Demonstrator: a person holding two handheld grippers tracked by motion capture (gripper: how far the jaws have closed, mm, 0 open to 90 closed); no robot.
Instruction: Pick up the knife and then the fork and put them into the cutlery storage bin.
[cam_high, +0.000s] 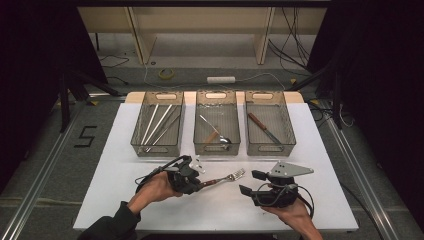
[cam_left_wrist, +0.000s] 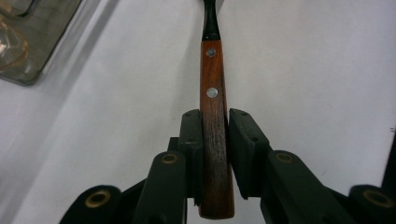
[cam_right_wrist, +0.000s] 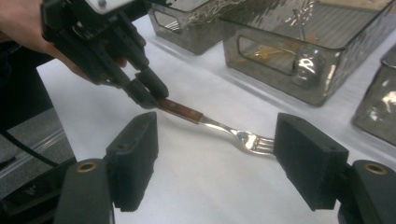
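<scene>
White table (cam_high: 125, 150) brightly lit, dark surroundings; bins (cam_right_wrist: 327, 56) glare (close views soft)

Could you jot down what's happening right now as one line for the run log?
left gripper: shut on fork by its wooden handle | right gripper: open, holding nothing | three bins behind: cutlery inside

Fork (cam_high: 223, 179) with riveted reddish-brown wooden handle, dark collar and bright metal neck and tines, lying near the white table's front middle, tines pointing right and away, handle end clamped, tines near the middle bin's front.
</scene>
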